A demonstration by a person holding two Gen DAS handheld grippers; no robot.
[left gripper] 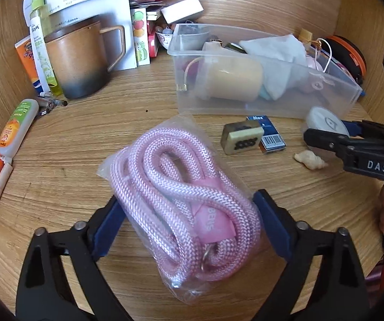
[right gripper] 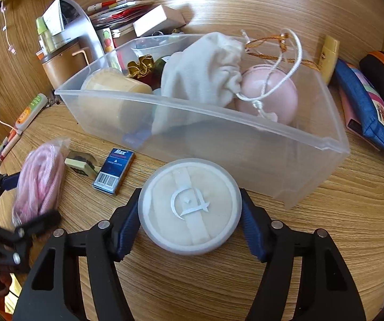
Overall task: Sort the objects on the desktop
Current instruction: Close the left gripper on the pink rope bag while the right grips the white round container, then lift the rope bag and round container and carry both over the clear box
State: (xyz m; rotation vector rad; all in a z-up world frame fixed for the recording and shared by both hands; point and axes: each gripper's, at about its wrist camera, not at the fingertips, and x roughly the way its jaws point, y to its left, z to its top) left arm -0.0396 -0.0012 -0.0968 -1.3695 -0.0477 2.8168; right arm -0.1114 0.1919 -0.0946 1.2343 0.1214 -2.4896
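Bench (left gripper: pixel 84 144): wood-grain surface, matt, slight sheen. Bin (right gripper: pixel 245 144): translucent frosted plastic, smooth. Rope (left gripper: pixel 181 187): pink braided cord in a glossy, crinkled clear plastic bag. Round case (right gripper: pixel 190 207): frosted plastic over a soft puff. Pouch (right gripper: pixel 205 69): white cloth, matt. Left tongs (left gripper: pixel 189 227): matt black plastic, blue pads, metal rivets.

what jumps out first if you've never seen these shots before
The pink rope, coiled in a clear bag, fills the left wrist view, clamped between the left gripper pads. In the right wrist view the right gripper grips a round white puff case just in front of the clear bin. That bin already holds a white pouch and a pink ball.
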